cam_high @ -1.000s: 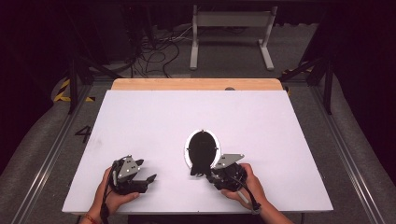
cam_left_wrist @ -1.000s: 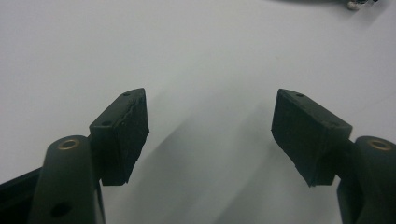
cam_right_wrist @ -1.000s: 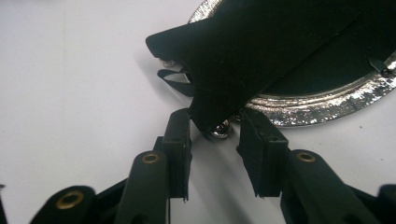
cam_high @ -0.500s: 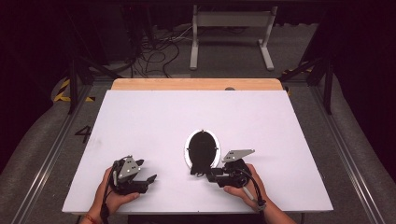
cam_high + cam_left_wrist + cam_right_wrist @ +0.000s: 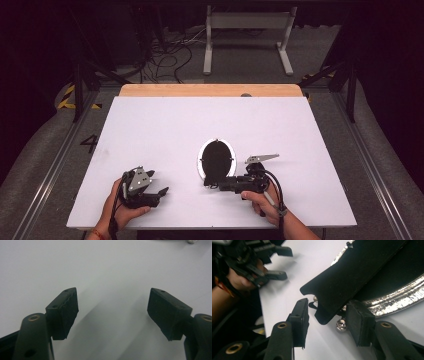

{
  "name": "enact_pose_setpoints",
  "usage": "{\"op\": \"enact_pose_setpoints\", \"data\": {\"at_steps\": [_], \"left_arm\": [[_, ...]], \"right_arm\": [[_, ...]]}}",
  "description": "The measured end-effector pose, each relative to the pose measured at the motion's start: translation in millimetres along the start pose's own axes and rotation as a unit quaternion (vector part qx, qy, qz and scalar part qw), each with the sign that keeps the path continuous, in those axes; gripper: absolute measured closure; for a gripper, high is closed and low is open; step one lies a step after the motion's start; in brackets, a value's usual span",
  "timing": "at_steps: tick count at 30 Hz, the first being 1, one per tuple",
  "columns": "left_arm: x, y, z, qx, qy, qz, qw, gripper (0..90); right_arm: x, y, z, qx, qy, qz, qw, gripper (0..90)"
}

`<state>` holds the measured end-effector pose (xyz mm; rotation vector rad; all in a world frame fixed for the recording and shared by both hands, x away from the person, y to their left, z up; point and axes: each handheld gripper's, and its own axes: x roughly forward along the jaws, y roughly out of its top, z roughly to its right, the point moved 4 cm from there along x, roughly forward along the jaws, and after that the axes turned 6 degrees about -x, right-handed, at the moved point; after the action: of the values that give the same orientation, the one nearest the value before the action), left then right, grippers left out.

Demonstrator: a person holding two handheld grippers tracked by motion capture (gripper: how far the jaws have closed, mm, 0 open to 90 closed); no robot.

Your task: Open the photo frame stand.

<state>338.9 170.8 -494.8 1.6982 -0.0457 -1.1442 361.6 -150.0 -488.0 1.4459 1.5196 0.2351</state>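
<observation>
Left claw (image 5: 159,192) sits low on the white worktop (image 5: 165,130) near its front edge, held in the left hand (image 5: 120,210); jaws spread wide, nothing between them, bare worktop ahead of the pads (image 5: 65,311) in the left gripper view. Well to its right lies the oval frame (image 5: 216,159), black face with silver rim, flat on the worktop just ahead of the right claw (image 5: 209,183). Right claw lies level, pointing left toward the frame's near end, gripped by the right hand (image 5: 262,200). Its jaws have just been opening and stand apart; the frame's black stand flap (image 5: 342,285) hangs between them, its tip clear of the left pad, right pad (image 5: 359,322) close under it, contact unclear. A small silver screw (image 5: 341,324) sits just beside that pad.
</observation>
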Motion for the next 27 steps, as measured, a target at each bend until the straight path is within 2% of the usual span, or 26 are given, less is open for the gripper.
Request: {"op": "enact_pose_setpoints", "data": {"at_steps": [2, 4, 6, 10, 14, 19, 27], "left_arm": [[1.1, 0.8, 2.2, -0.005, -0.002, 0.0, 1.0, 25.6], [2.5, 2.4, 5.1, 0.003, -0.005, -0.002, 1.0, 25.6], [4.4, 4.7, 8.3, 0.009, -0.007, -0.002, 0.9999, 25.5], [10.0, 8.8, 16.8, 0.02, -0.018, -0.005, 0.9996, 25.4], [12.9, 10.2, 20.0, 0.028, -0.019, -0.01, 0.9994, 25.2], [15.4, 13.3, 20.6, 0.027, -0.021, -0.009, 0.9994, 25.2], [24.1, 27.8, 25.3, 0.029, -0.028, -0.006, 0.9992, 25.2]], "right_arm": [[0.2, 0.7, 2.4, 0.007, 0.002, 0.004, 1.0, 59.4], [-0.3, 1.6, 4.8, 0.028, 0.017, 0.013, 0.9994, 59.8], [-0.7, 2.3, 5.9, 0.038, 0.025, 0.022, 0.9987, 58.6], [-0.1, 3.8, 7.9, 0.057, 0.023, 0.029, 0.9977, 53.9], [1.7, 4.8, 9.7, 0.068, 0.025, 0.034, 0.9968, 54.4], [3.5, 8.3, 10.6, 0.087, 0.024, 0.053, 0.9945, 54.2], [5.4, 8.0, 10.4, 0.077, 0.025, 0.055, 0.9952, 55.7]]}}
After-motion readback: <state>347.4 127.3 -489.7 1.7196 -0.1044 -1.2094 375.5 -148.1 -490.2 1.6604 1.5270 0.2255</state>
